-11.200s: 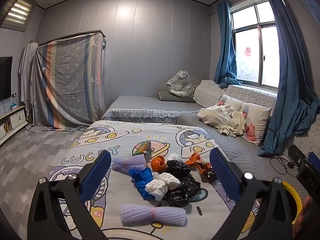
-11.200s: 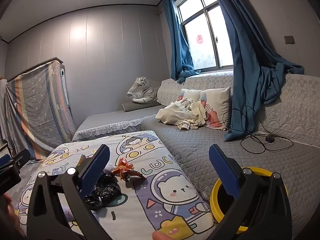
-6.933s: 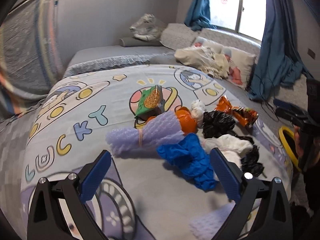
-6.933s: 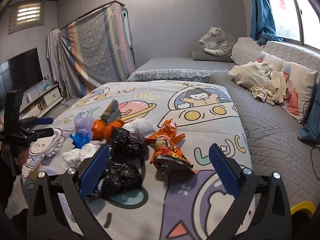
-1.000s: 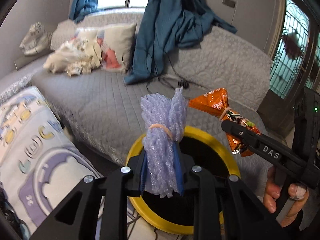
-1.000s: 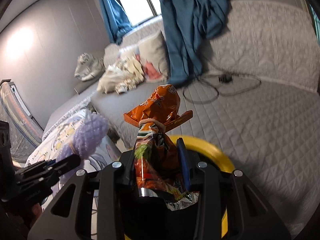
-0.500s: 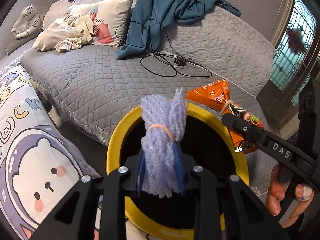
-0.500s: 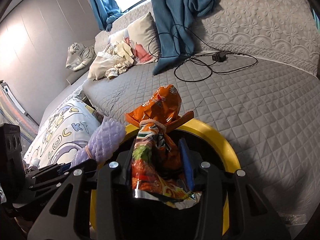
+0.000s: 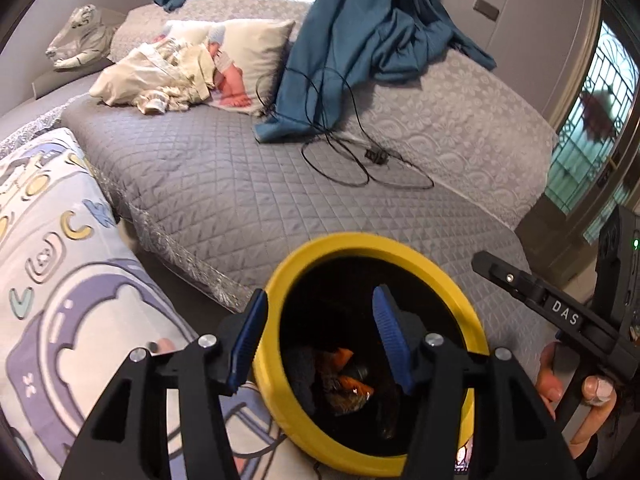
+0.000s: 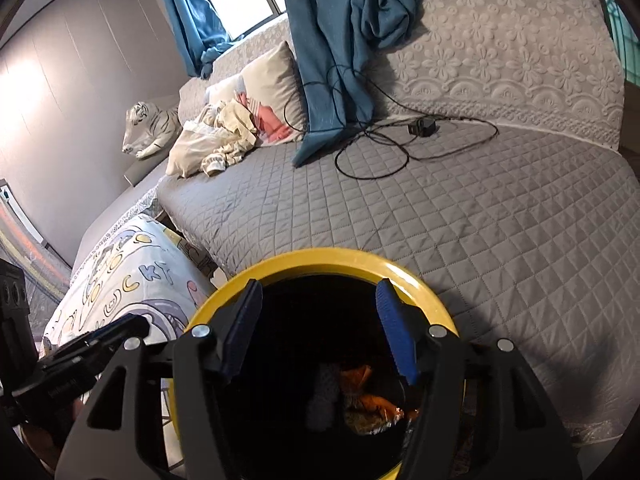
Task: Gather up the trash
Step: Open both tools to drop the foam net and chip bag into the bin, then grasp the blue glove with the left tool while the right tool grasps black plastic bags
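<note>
A yellow-rimmed black trash bin (image 9: 404,249) stands between the cartoon-print bed and the grey sofa; it also shows in the right wrist view (image 10: 332,258). Inside it lie the orange snack bag (image 9: 352,384) and the purple foam net (image 9: 304,376), also seen in the right wrist view as the snack bag (image 10: 372,400) and the foam net (image 10: 322,396). My left gripper (image 9: 320,340) is open and empty above the bin's mouth. My right gripper (image 10: 320,328) is open and empty above the bin too.
The grey quilted sofa (image 9: 224,184) carries a black cable with a charger (image 9: 376,156), a blue curtain (image 9: 360,40), pillows and a cloth heap (image 9: 160,76). The cartoon-print bed cover (image 9: 60,280) lies to the left of the bin.
Both grippers have opened. The purple foam net and the orange snack bag have dropped from the jaws into the bin.
</note>
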{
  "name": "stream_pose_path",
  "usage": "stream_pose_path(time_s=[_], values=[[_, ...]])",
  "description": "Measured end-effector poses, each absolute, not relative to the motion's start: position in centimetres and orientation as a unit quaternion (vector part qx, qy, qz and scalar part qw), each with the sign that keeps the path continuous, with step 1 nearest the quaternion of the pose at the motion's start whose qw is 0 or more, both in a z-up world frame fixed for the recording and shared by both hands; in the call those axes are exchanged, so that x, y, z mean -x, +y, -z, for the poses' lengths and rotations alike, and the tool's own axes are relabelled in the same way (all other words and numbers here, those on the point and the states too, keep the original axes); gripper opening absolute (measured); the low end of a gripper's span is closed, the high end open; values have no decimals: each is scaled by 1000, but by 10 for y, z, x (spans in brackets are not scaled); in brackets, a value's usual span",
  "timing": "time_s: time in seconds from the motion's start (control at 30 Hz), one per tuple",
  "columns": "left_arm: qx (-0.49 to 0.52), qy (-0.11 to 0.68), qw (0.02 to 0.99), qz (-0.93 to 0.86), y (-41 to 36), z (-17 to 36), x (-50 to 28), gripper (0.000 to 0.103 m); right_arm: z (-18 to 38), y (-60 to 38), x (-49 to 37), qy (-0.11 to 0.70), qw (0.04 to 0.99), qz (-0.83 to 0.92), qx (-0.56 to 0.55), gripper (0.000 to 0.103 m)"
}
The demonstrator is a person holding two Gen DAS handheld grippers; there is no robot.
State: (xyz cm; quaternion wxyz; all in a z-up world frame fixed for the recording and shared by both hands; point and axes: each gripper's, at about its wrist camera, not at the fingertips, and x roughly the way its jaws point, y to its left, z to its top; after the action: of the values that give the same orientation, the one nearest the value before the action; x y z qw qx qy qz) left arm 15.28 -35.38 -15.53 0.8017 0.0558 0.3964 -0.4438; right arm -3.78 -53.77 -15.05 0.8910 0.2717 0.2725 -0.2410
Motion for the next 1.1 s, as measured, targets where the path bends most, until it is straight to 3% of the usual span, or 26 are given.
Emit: stream_pose_path(time_s=[0.2,0.73,1.1], values=[[-22,368,830,419,-310,125,-165,54,125,-513,26,253,912,221,-234,57],[30,253,931,262,-117,39,-189,87,66,-368,-56,230,963,38,-137,71],[48,245,959,135,25,41,-184,90,69,-249,-91,259,959,-89,-75,72]])
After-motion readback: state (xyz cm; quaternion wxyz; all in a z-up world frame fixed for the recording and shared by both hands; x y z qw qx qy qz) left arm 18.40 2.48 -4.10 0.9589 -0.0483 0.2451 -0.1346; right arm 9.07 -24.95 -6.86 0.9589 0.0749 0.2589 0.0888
